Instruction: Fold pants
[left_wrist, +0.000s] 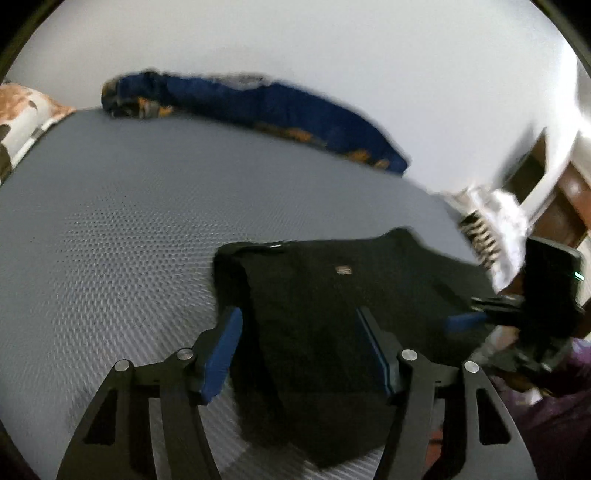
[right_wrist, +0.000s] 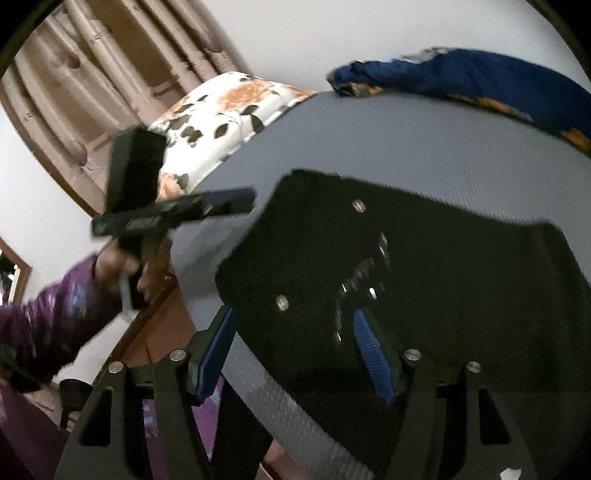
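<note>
The black pants (left_wrist: 332, 306) lie folded on the grey mattress (left_wrist: 110, 221); the right wrist view shows their waist end with metal buttons (right_wrist: 406, 266). My left gripper (left_wrist: 299, 325) is open, its blue-padded fingers held just above the pants' near part, empty. It also shows in the right wrist view (right_wrist: 221, 201) at the left, held above the mattress edge. My right gripper (right_wrist: 295, 328) is open over the pants' near left corner, empty. It shows in the left wrist view (left_wrist: 465, 321) at the right edge of the pants.
A blue and orange cloth (left_wrist: 258, 107) lies along the far mattress edge by the white wall. A floral pillow (right_wrist: 221, 118) sits at one end. A brown headboard (right_wrist: 74, 74) and the bed's wooden side rail (right_wrist: 147, 325) are near.
</note>
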